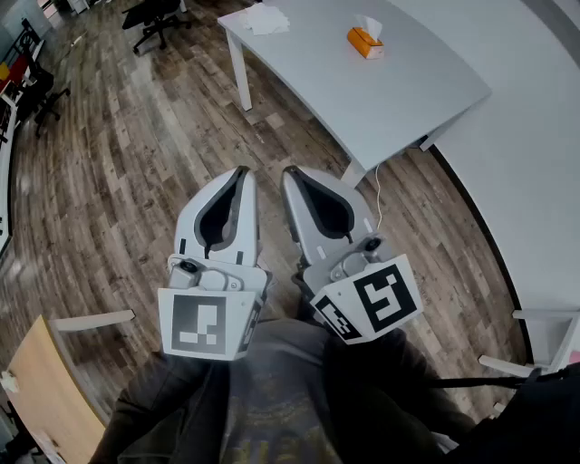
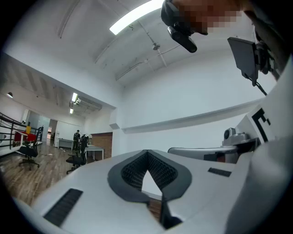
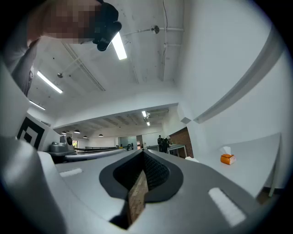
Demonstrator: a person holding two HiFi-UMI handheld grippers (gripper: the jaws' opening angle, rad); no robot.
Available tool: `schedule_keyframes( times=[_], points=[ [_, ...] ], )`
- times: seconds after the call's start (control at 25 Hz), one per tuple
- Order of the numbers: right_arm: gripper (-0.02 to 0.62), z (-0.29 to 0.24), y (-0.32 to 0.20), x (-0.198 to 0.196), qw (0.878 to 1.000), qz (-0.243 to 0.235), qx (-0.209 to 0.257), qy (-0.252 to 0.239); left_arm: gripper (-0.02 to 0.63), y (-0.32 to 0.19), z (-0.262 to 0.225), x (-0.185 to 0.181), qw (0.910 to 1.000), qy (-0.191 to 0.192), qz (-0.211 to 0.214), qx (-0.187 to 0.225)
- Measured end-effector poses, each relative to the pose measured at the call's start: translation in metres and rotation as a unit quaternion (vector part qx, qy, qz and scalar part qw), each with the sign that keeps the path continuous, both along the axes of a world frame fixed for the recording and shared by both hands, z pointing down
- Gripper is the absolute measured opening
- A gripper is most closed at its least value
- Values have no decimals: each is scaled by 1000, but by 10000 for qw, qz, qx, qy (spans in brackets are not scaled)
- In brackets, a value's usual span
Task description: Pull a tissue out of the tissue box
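An orange tissue box (image 1: 365, 42) with a white tissue sticking up from its top stands on the white table (image 1: 399, 100), far ahead of both grippers. The right gripper view shows the tissue box (image 3: 227, 158) small, off to the right on the table. My left gripper (image 1: 241, 174) and right gripper (image 1: 292, 174) are held side by side close to my lap, over the wooden floor, pointing forward. On both, the tips meet and nothing is between them. The left gripper (image 2: 146, 152) and the right gripper (image 3: 143, 152) look out level across the room.
A loose pile of white tissues (image 1: 263, 18) lies at the table's far left corner. A black office chair (image 1: 159, 18) stands beyond the table. A wooden chair (image 1: 45, 399) is at my lower left. A white wall (image 1: 535, 163) runs along the right, with a cable (image 1: 378, 195) hanging beside the table leg.
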State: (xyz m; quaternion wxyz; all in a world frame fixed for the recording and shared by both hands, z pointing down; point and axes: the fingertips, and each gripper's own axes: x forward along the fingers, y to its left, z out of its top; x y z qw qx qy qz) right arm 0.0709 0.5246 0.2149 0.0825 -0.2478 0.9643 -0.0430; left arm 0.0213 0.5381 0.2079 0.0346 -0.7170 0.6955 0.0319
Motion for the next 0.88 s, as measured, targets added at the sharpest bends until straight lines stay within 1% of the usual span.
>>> schedule_keyframes(
  times=[0.32,0.52,0.6,0.72,0.88],
  points=[
    [0,7,-21,26,10000,-35,-39,-54,0,-22,7,26,10000,-49,-31,-50],
    [0,18,-42,47,9998,-147,-152,-58,0,-41,23,48,9996,-7,-81,-271],
    [0,19,-48,52,9994,-240,-222,-131,0,-44,28,54,9994,29,-110,-322],
    [3,25,-57,53,9983,-397,-395,-129,0,-48,34,52,9986,95,-339,-402],
    [3,31,-70,42,9983,-407,-414,1,0,-56,39,35,9972,103,-558,-486]
  ],
)
